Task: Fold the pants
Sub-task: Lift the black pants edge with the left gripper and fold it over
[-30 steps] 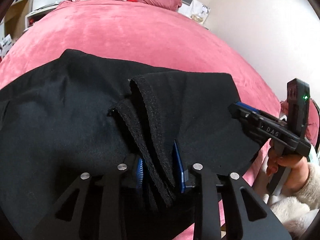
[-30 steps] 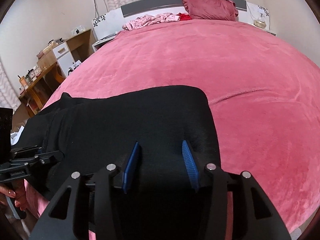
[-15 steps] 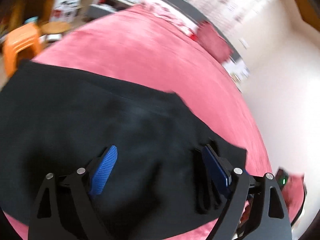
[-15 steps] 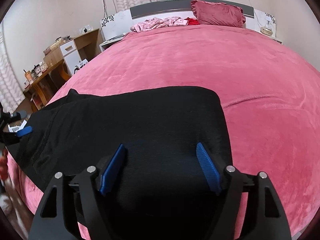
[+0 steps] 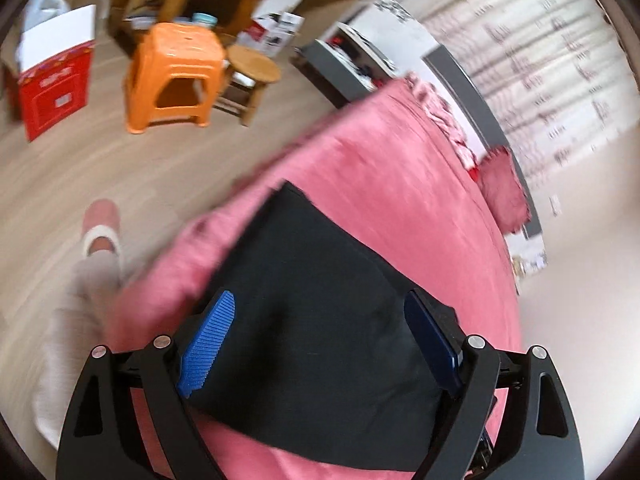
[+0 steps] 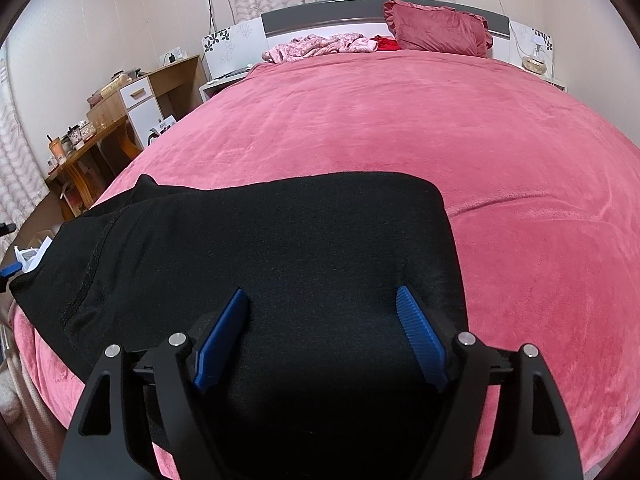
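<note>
I see the folded black knit pants (image 6: pixel 280 264) flat on the pink plush bed cover (image 6: pixel 400 128), long axis left-right. My left gripper (image 5: pixel 320 344) and right gripper (image 6: pixel 322 332) are both wide open, holding nothing.

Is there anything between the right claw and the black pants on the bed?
Nothing visible. The open right claw is directly over the pants, which lie flat on the pink bed, with no other thing on them.
</note>
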